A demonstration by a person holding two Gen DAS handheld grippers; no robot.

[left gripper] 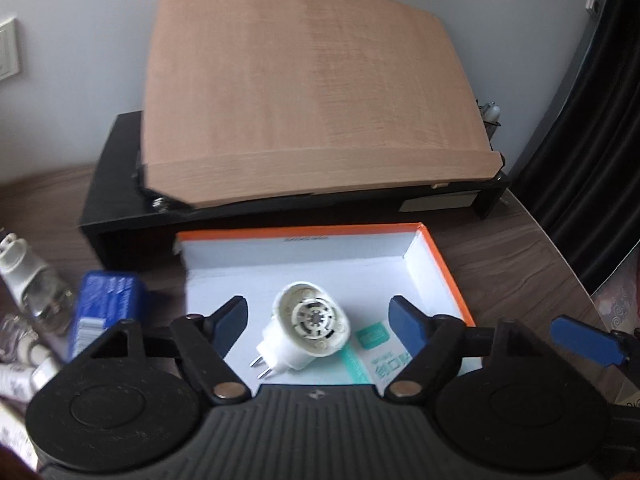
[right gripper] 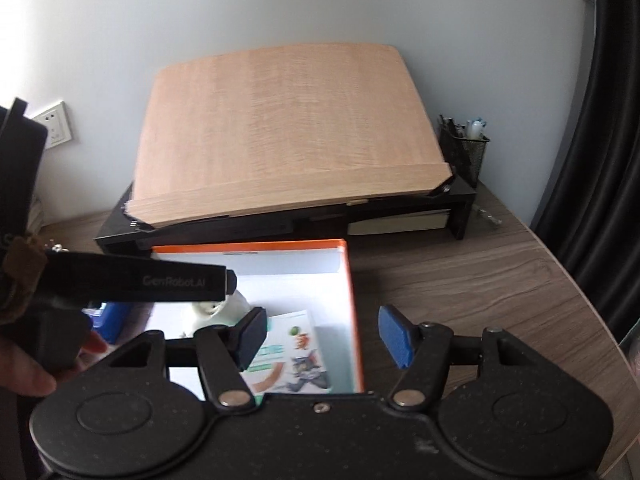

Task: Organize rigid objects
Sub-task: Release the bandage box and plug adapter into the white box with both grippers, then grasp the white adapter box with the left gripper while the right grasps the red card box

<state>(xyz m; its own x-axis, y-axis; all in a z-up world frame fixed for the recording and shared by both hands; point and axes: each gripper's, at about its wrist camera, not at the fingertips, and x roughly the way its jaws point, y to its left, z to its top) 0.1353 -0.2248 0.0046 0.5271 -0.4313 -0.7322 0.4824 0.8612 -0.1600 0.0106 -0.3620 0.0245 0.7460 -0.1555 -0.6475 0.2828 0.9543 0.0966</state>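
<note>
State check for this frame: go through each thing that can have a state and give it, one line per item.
left gripper: open, nothing gripped
right gripper: open, nothing gripped
orange box: open, no lid on it
white plug-in device: lying on its side in the box, prongs free
green card pack: lying flat in the box
wooden board: tilted up on the black stand

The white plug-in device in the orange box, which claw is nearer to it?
Left. The left claw is open right over the white plug-in device; the right claw is open off to its right, over the box's right wall.
</note>
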